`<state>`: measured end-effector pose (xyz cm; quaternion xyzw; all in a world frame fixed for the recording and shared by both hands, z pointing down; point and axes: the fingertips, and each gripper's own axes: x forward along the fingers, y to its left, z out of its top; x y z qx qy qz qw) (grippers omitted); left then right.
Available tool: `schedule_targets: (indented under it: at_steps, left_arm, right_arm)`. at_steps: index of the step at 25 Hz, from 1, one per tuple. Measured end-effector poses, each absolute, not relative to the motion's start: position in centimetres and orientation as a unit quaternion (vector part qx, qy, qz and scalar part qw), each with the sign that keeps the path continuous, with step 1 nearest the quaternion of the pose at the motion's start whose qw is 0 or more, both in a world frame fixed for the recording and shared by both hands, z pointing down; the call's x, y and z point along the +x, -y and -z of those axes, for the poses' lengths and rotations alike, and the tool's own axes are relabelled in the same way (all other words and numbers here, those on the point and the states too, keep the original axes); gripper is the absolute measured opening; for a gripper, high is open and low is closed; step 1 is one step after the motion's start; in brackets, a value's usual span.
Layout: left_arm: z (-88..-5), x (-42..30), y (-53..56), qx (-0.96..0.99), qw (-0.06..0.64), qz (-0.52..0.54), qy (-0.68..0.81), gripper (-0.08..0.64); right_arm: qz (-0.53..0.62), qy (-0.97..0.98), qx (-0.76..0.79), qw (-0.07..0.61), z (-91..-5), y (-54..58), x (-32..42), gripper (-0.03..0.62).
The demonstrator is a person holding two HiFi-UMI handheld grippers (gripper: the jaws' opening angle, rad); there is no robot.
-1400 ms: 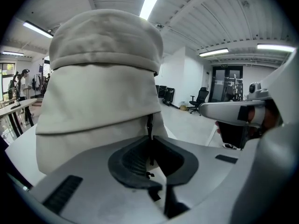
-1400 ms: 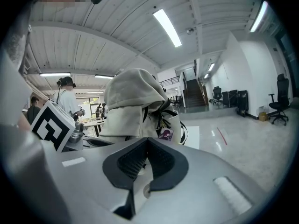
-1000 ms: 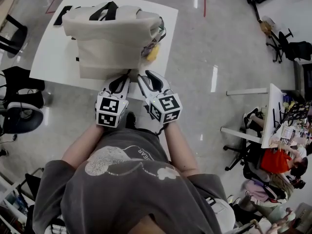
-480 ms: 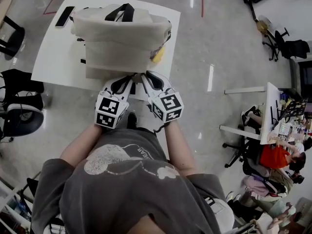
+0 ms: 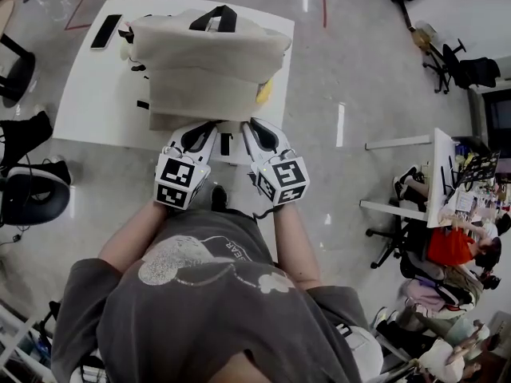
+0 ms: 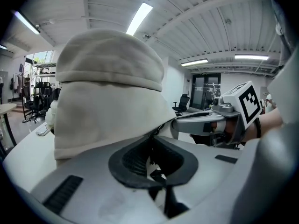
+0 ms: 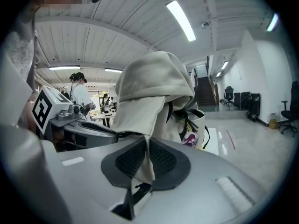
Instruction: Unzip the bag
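Grey jersey, the person's T-shirt (image 5: 215,294), fills the six o'clock edge of the head view. Ahead of it sit two glossy white cubes with black square markers. The left gripper (image 5: 201,132) has smooth pale shells and dark ribbed pads drawn nearly together, pinching the bag's (image 5: 209,70) lower hem. A thin dark piece at the pinch is too small to name. The right gripper (image 5: 259,132), just beside it at three o'clock, is closing its jaws. A hanging fold of the same cloth is pressed flat between its ribbed pads.

The bag is soft, matte beige canvas, slumped in rounded folds. It stands at twelve o'clock from the grippers on a flat white table (image 5: 96,94), with black handles (image 5: 215,18) at its far top. A yellow object (image 5: 263,92) peeks from its three o'clock side, mostly hidden. A small purple-and-white tag (image 7: 190,139) dangles there among dark straps. The zip itself cannot be made out.

A dark phone (image 5: 106,30) lies at the table's eleven o'clock corner. The floor (image 5: 359,70) is polished and reflects light. Black chairs (image 5: 32,198) stand at nine o'clock, and desks with seated people (image 5: 447,254) are at four o'clock, cut by the frame.
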<state>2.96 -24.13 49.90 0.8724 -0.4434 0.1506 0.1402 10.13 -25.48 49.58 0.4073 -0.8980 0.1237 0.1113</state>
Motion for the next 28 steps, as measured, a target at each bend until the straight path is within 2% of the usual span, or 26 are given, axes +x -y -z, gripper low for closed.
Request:
schedule_targets:
  at_steps: [9,14,20,28]
  left_arm:
    - [-51.3,-3.0,24.4,0.859,0.152,-0.153,0.465,0.034]
    - [-51.9,-7.1,24.6,0.851,0.127,-0.178,0.477,0.034]
    - [-52.5,-12.0,25.0,0.836,0.147,-0.175,0.498,0.034]
    - [-53.6,-14.5,24.8,0.837,0.155,-0.184,0.492,0.035]
  right_arm:
    - [-0.131,0.879,0.445,0.110,-49.6,25.7,10.5,0.029]
    - [-0.130,0.872,0.459,0.114,-49.6,25.8,10.5,0.029]
    - [-0.130,0.866,0.469,0.118,-49.7,26.1,10.6,0.029]
    - [-0.128,0.858,0.479,0.133,-50.1,26.4,10.6,0.032]
